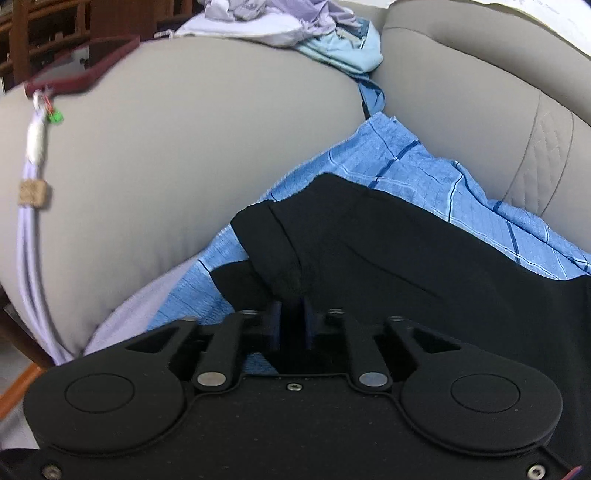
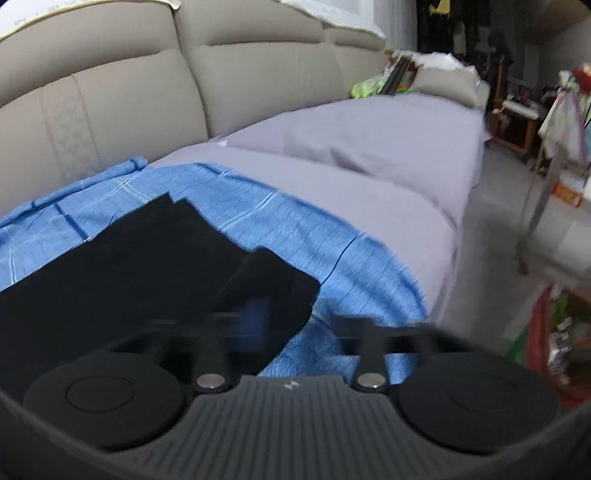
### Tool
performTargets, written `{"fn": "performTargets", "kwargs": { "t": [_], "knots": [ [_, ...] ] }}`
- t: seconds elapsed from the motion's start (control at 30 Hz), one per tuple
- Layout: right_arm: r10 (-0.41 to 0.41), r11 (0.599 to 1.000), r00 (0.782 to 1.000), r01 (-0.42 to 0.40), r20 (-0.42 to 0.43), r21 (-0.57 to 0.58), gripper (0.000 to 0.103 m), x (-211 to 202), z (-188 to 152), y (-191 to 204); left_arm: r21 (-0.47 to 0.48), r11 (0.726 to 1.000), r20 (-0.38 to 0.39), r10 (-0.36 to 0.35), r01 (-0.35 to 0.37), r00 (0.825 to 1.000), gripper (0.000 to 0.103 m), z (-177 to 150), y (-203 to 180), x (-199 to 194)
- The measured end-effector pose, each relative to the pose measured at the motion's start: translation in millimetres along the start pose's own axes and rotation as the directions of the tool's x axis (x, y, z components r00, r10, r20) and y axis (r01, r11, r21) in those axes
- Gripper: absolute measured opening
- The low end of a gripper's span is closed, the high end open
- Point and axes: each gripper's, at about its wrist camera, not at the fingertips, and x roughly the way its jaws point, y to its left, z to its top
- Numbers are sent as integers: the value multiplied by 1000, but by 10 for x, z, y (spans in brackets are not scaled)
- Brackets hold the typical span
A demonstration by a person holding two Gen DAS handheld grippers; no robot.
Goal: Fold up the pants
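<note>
Left gripper (image 1: 293, 295): I'm clamped on the black pants (image 1: 406, 258).
Right gripper (image 2: 295, 317): I've got jaws apart, blurred, over blue cloth (image 2: 258, 206).

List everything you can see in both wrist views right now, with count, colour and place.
pants: one, black, lying on the blue cloth
cloth: one, blue with dark stripes, spread on the sofa seat
sheet: one, pale lilac, covering the seat to the right
sofa: one, beige, backrest behind the cloth
clothes pile: several pieces, lilac, white and light blue, on the far armrest
phone case: one, dark red, on the armrest's left edge, cord hanging below
left gripper: black, jaws narrow, pinching a fold of the pants
right gripper: black, blurred, jaws wide, over the pants' edge
</note>
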Motion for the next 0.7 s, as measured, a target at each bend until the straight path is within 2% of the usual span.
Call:
{"fn": "performTargets", "kwargs": {
  "t": [0.03,0.07,0.1,0.13,0.2,0.27,0.33,0.4,0.47,0.5,0.57,0.6,0.67,0.7],
  "knots": [
    [-9,1000,999,9,31,-3,90,-85,10,-6,-5,1000,11,-1,1,1000,57,15,2,-45],
    [-21,1000,998,21,65,-9,90,-165,47,14,-19,1000,34,-2,3,999,71,26,21,-113],
    [-30,999,995,32,93,-20,90,-237,78,40,-33,999,66,-3,5,998,74,37,38,-192],
    [-26,999,994,30,110,-32,91,-296,109,64,-39,999,100,-4,8,995,74,41,45,-273],
    [37,998,990,-29,133,-65,91,-406,164,175,-36,999,160,12,-6,987,74,38,14,-432],
    [161,982,980,-147,117,-121,91,-461,166,334,-3,1000,229,-2,2,973,70,43,-97,-586],
    [276,949,960,-262,57,-176,91,-462,113,528,50,997,268,-76,65,960,64,16,-283,-735],
    [338,922,941,-330,9,-203,91,-405,31,725,115,979,253,-192,168,948,50,-15,-520,-818],
    [336,915,941,-334,-29,-228,88,-300,-51,924,192,942,195,-313,277,930,23,-70,-822,-831],
    [335,912,941,-337,-49,-236,85,-223,-80,1010,235,912,151,-377,337,914,19,-106,-1015,-806],
    [317,916,945,-328,-83,-231,79,-95,-107,1104,317,845,44,-467,431,883,17,-199,-1418,-713],
    [307,920,946,-322,-100,-222,71,-15,-111,1135,352,805,-9,-506,477,862,15,-258,-1630,-650],
    [310,925,947,-322,-88,-204,65,112,-86,1147,393,748,-101,-544,536,833,13,-364,-2026,-503],
    [316,922,944,-328,-90,-205,64,147,-67,1165,396,728,-142,-553,559,821,13,-403,-2209,-419]
  ]
}}
